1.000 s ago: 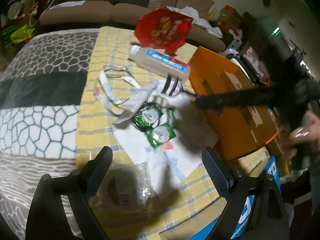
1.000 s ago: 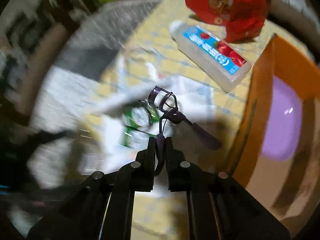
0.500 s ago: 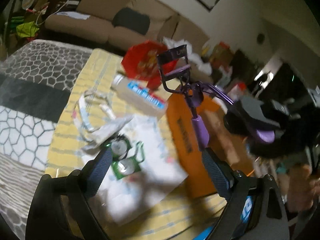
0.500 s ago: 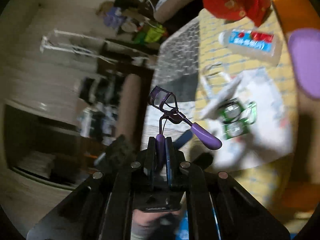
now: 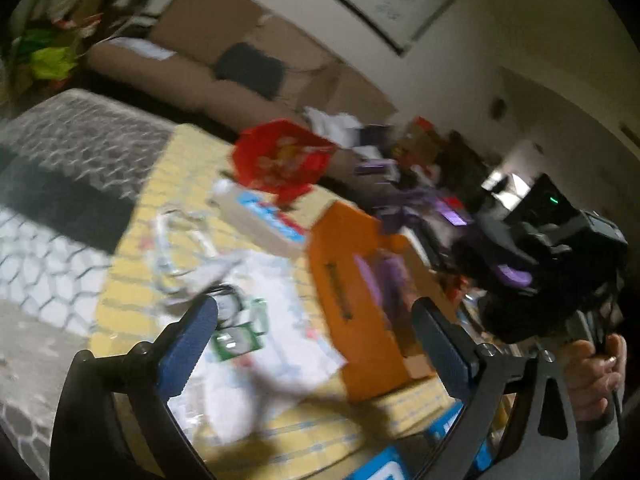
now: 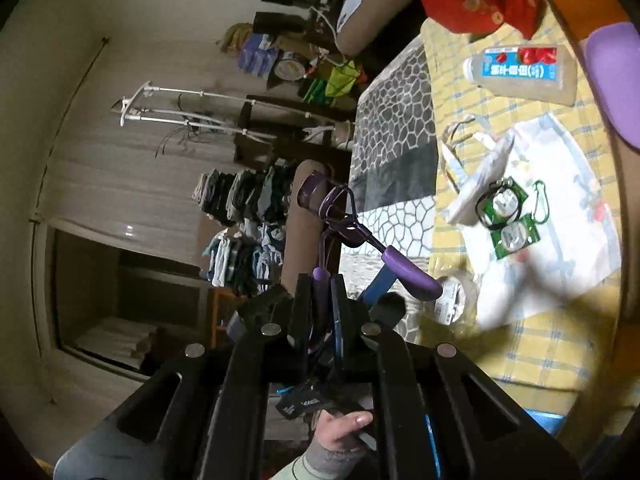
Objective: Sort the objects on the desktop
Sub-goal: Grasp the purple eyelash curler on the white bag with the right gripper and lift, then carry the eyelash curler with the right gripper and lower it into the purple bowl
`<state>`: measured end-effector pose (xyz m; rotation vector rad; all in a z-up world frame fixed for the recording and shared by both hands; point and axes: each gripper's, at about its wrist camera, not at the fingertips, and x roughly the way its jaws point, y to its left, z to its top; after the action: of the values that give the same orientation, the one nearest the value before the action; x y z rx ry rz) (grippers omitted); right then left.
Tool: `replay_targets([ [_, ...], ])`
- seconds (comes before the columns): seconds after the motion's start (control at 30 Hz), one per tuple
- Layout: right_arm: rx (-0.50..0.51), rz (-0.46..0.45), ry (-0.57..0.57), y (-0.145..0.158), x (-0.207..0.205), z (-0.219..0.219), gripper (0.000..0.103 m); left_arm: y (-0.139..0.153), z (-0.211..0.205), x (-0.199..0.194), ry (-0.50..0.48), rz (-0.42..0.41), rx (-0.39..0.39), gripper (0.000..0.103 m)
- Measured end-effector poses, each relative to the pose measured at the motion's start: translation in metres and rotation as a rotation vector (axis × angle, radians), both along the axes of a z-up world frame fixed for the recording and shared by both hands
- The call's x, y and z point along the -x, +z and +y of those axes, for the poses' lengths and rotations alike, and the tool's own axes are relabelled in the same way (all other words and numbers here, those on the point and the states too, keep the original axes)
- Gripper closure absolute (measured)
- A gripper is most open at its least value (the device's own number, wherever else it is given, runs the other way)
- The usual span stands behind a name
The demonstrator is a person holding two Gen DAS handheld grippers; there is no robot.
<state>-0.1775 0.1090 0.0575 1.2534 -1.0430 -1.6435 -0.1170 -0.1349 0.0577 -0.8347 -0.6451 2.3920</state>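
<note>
At the bottom centre of the right wrist view the right gripper (image 6: 320, 288) has its jaws pinched nearly closed on one purple handle of an eyelash curler (image 6: 340, 232), whose other handle sticks out toward the lower right and whose curved head rises toward the middle of the frame, off the table. In the left wrist view the left gripper (image 5: 316, 344) fills the bottom edge, jaws opening almost to their widest with nothing between the blue pads (image 5: 188, 344). The step in hand looks like carrying the curler to the orange cardboard box (image 5: 352, 300) right of centre; to do it well, keep the pinch firm on that thin handle (it could pivot), bring the head over the box opening, and let go low. Just beyond the left pads lie green sachets (image 5: 236, 340) on a white printed bag (image 5: 280, 308) over the yellow checked cloth (image 5: 132, 280). The box holds something purple (image 5: 384, 280), blurred. Farther up are a clear bottle with a blue label (image 5: 264, 216) and a red snack bag (image 5: 280, 160).
</note>
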Motion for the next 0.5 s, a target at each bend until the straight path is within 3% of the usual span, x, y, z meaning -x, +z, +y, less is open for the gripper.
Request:
replay_targets([
  [0.1,0.007,-0.005,0.009,0.000,-0.005,-0.002,0.094,0.011,0.017,-0.003,-0.067,0.053,0.039,0.005],
  [0.17,0.015,-0.006,0.013,0.000,-0.009,-0.002,0.094,0.016,0.024,-0.003,-0.103,0.064,0.036,0.022],
  [0.2,0.019,-0.006,0.013,0.001,-0.010,-0.001,0.094,0.017,0.025,-0.002,-0.110,0.053,0.035,0.048],
  [0.23,0.021,-0.005,0.012,0.002,-0.012,-0.001,0.094,0.017,0.027,0.000,-0.114,0.036,0.034,0.082],
  [0.27,0.018,-0.003,0.014,0.003,-0.014,0.000,0.093,0.016,0.027,0.002,-0.131,0.017,0.011,0.092],
  [0.37,0.040,-0.006,0.012,0.003,-0.017,0.005,0.093,0.024,0.034,0.000,-0.157,0.022,0.016,0.093],
  [0.5,0.050,0.009,-0.018,0.011,-0.017,0.023,0.093,0.036,0.054,0.004,-0.187,0.020,0.082,0.093],
])
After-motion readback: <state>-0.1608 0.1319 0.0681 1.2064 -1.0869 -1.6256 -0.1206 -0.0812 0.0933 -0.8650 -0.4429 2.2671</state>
